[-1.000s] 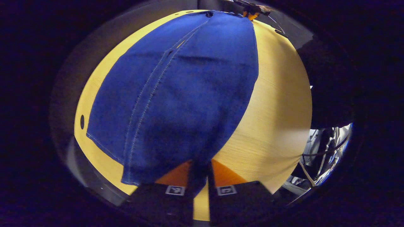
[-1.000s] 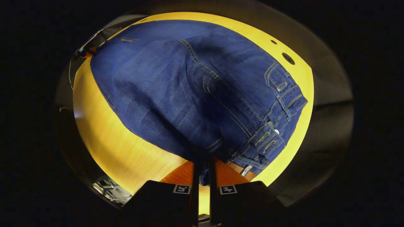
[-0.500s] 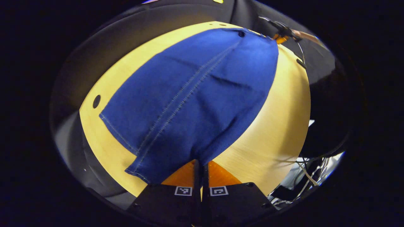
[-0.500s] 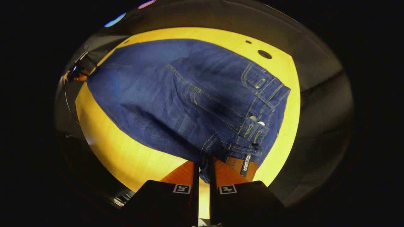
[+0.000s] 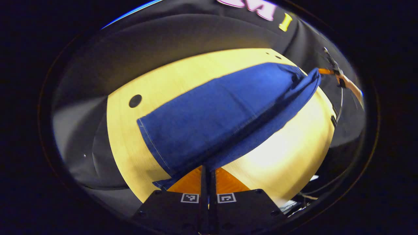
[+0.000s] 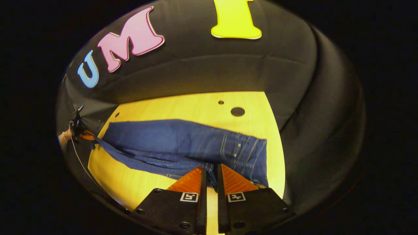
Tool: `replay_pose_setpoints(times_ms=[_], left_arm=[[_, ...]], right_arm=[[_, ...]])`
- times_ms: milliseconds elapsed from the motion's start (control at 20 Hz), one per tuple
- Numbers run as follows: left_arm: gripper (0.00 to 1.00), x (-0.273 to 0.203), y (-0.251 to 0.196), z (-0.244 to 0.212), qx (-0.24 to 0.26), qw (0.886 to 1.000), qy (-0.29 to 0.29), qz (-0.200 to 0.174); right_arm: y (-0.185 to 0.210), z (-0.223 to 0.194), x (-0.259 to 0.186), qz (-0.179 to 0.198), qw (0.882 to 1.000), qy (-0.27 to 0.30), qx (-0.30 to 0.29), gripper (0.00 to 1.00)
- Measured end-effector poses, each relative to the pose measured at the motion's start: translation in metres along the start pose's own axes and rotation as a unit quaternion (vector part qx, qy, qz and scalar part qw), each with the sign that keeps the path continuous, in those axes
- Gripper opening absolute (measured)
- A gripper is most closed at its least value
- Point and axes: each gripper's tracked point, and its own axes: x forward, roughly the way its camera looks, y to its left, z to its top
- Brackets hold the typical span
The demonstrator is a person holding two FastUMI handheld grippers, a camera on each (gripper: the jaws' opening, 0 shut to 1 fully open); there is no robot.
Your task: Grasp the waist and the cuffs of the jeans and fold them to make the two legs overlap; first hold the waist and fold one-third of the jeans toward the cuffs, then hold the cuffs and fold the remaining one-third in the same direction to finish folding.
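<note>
Blue jeans (image 5: 222,117) lie lengthwise on the pale wooden table (image 5: 287,153). My left gripper (image 5: 208,168) is shut on the near cuff edge and holds it up off the table; the far cuff (image 5: 147,137) rests flat. My right gripper (image 6: 210,169) is shut on the near waist edge of the jeans (image 6: 169,137), beside the waistband (image 6: 245,153) with its belt loops. The near leg hangs taut between the two grippers above the far leg. Each view shows the other gripper far off at the opposite end: right gripper (image 5: 326,71), left gripper (image 6: 81,133).
The table (image 6: 196,104) has a round hole (image 6: 237,111) behind the waist and another hole (image 5: 135,101) behind the cuffs. Black cloth wall stands right behind the table. A hand (image 5: 351,86) holds the far gripper.
Both grippers have lifted and tilted up, raising the near edge of the jeans off the table. The jeans look narrower and the wall has come into sight.
</note>
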Motion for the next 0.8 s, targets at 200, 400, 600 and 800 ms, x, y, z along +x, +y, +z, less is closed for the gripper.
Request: replay_pose_setpoints(times_ms=[200,400,600,800], left_arm=[[0.06,0.005,0.025,0.061,-0.067,0.996,-0.046,0.031],[0.06,0.054,0.047,0.094,-0.073,0.992,-0.057,0.087],[0.17,0.066,0.044,0.098,-0.09,0.986,-0.05,0.128],[0.94,0.037,0.087,0.106,-0.086,0.973,-0.115,0.18]], right_arm=[[-0.006,0.045,0.065,-0.024,0.997,-0.051,0.044,0.17],[-0.02,0.048,0.14,-0.06,0.99,-0.054,0.116,0.17],[-0.011,0.031,0.182,-0.045,0.98,-0.024,0.192,0.36],[-0.012,0.063,0.176,-0.031,0.967,-0.071,0.244,0.87]])
